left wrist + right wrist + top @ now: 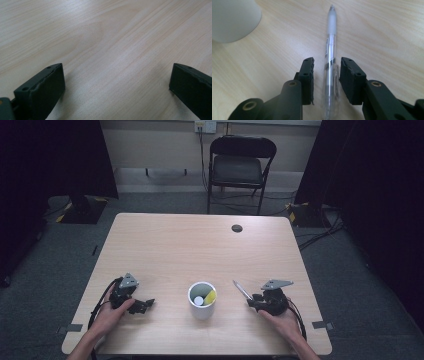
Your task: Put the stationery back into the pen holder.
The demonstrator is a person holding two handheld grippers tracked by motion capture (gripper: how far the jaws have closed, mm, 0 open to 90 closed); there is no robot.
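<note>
A clear pen (242, 290) lies flat on the wooden table (200, 240), right of a white cup (202, 306). The cup holds a yellow item (210, 296) and a white one (198, 301). My right gripper (253, 300) sits low over the pen's near end. In the right gripper view the pen (331, 32) runs between the jaws of the right gripper (327, 62), with a small gap on each side, so it is open. The cup (234, 17) shows at top left there. My left gripper (145, 305) rests left of the cup. The left gripper (116, 67) stands wide open over bare wood.
A dark round grommet (237, 228) sits in the far part of the tabletop. A black folding chair (240, 165) stands beyond the table. Cables lie on the floor at the right (320, 235). Tape marks (322, 325) flag the near table corners.
</note>
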